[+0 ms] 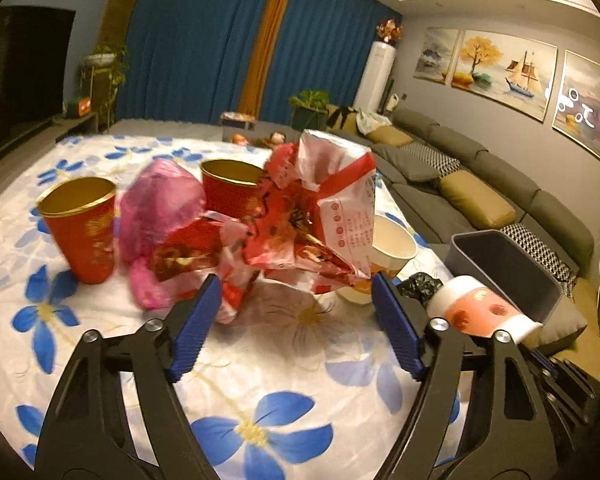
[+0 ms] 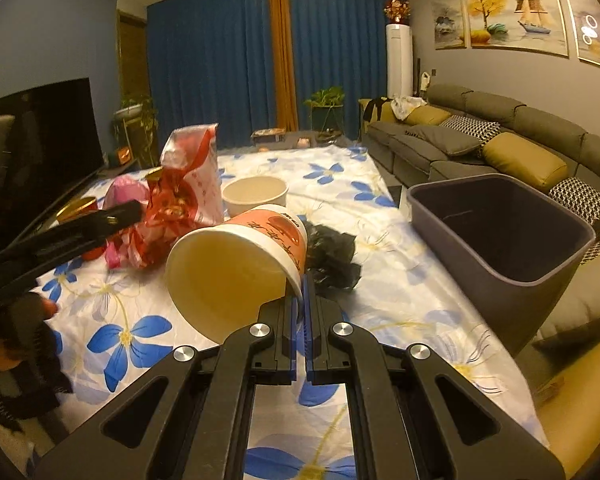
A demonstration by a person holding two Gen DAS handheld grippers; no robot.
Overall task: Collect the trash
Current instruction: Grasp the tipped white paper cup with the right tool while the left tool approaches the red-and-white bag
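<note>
Right claw [image 2: 299, 300] sits nearest the lens, jaws fully closed, pinching the rim of an orange paper cup [image 2: 240, 264]; cup is tipped on its side, mouth toward cam, looks lifted off the bench [image 2: 400, 280]. Grey bin [image 2: 540, 276] is at approx 2 o'clock from the cup, near, looks empty inside as far as visible, so judging nothing is collected yet.

Left claw [image 1: 294, 296] is wide open, nothing gripped. Crumpled red/white wrapper [image 1: 324, 216] sits just past its tips at 12 o'clock; a fold hangs down between the fingers but the pads aren't pressing it.

Still on the bench w/ floral cloth:
- pink plastic bag [image 1: 156, 216], 10 o'clock of left claw, touching the wrapper pile
- two red cups w/ gold rims, upright: one [image 1: 82, 228] at 9–10 o'clock, other [image 1: 228, 188] behind the pile
- white paper bowl [image 2: 256, 196], 12 o'clock of the held cup
- black crumpled bag [image 2: 332, 256] just behind the held cup, 1 o'clock

Status est.: early. First item in hand on the right, not yet over the bin. Left is lined up for the wrapper. Approx six pieces left incl. the held cup.
</note>
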